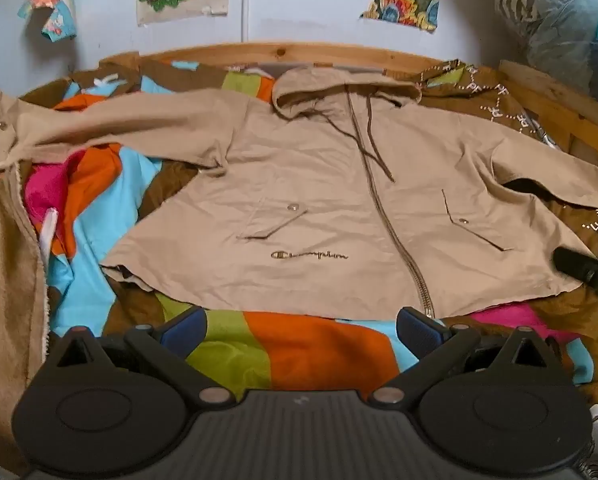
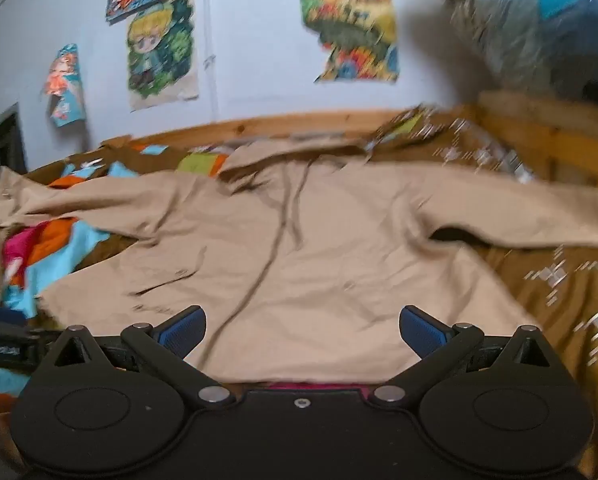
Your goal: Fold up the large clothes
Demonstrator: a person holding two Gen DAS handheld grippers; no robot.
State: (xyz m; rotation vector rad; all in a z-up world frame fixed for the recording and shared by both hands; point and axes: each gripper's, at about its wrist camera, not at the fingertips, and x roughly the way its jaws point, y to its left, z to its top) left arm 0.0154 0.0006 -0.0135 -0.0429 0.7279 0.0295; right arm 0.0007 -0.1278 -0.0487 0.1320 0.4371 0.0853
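Jacket (image 1: 319, 200): one, beige, hooded, zipped, spread flat before us, sleeves out.
Left gripper (image 1: 302, 330): ours, released, empty.
Right gripper (image 2: 302, 330): released, empty.

Tan jacket (image 1: 323, 200) with brown zipper, on brown bedspread (image 1: 259, 344) with orange, blue, green, pink patches

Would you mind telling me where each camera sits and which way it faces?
Left wrist: on the left gripper, open, near the jacket hem, facing the wall; the right gripper's tip shows.
Right wrist: on the right gripper, open over the hem, blurred, facing likewise.
Shared: jacket, patterned bedcover, wooden bed frame, posters.
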